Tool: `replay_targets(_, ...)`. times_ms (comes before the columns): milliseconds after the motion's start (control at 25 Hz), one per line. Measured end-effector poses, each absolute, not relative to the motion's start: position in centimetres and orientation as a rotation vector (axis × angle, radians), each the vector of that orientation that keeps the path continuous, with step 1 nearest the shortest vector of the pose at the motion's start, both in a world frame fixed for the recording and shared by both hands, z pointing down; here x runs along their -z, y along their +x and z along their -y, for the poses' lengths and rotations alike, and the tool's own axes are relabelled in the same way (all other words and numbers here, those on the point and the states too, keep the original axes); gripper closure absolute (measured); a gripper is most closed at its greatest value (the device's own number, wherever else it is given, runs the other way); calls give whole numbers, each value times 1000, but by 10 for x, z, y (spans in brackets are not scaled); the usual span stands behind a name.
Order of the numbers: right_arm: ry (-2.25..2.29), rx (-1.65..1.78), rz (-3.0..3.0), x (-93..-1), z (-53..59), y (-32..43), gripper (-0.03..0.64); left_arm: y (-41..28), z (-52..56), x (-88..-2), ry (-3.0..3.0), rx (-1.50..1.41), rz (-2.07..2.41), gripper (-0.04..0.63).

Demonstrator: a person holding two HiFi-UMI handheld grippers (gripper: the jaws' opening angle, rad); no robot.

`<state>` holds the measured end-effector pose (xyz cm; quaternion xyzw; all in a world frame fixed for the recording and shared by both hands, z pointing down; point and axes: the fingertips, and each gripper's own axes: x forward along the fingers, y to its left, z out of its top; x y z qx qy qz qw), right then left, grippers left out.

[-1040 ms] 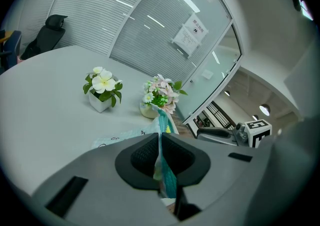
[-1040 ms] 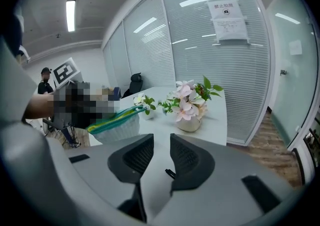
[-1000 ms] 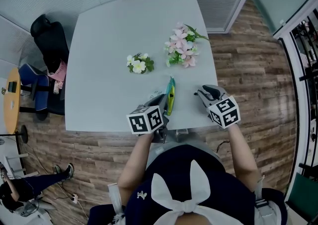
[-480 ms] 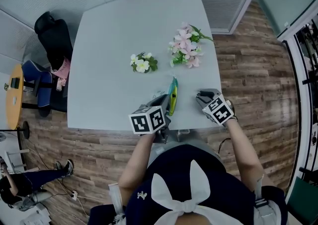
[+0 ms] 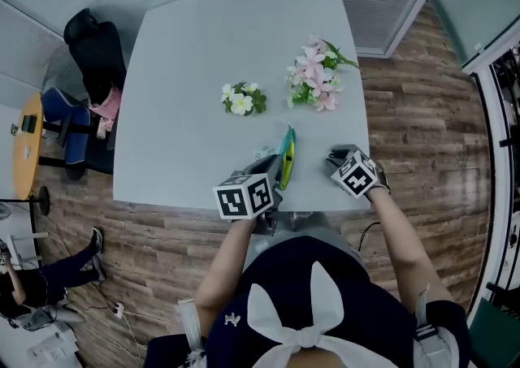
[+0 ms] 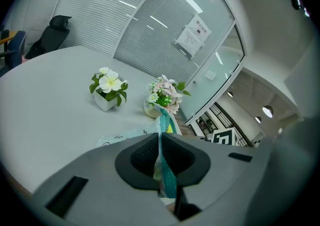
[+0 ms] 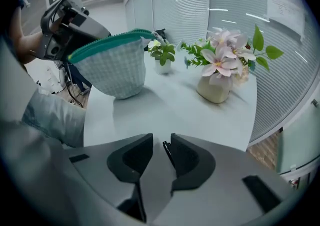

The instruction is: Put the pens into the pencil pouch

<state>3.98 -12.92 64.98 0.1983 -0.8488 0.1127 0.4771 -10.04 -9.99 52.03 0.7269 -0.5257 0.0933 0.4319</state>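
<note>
The pencil pouch (image 5: pixel 286 160), pale checked cloth with a teal zipper, hangs above the grey table (image 5: pixel 187 58) near its front edge. My left gripper (image 5: pixel 271 168) is shut on the pouch's rim; the cloth (image 6: pixel 165 167) is pinched between its pads. In the right gripper view the pouch (image 7: pixel 113 65) hangs mouth up at the upper left. My right gripper (image 5: pixel 338 157) is low over the table to the pouch's right, jaws apart. A thin black pen tip (image 7: pixel 167 151) lies in the gap, along the right-hand pad (image 7: pixel 187 159); the rest of the pen is hidden.
A small white-flower pot (image 5: pixel 242 99) and a vase of pink flowers (image 5: pixel 318 82) stand mid-table beyond the pouch; the vase (image 7: pixel 216 86) is just ahead of my right gripper. An office chair (image 5: pixel 96 54) stands at the table's left. The table's front edge runs under both grippers.
My right gripper has sunk toward the table and rolled, its marker cube now lower and closer to the pouch. The left gripper and pouch have stayed put.
</note>
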Motion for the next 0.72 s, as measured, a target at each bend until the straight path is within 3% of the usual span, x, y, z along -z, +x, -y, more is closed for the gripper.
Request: replay_targets(720,408,-101,1934,-676,129,49,534,-106,93,-522,1793,-232,1331,557)
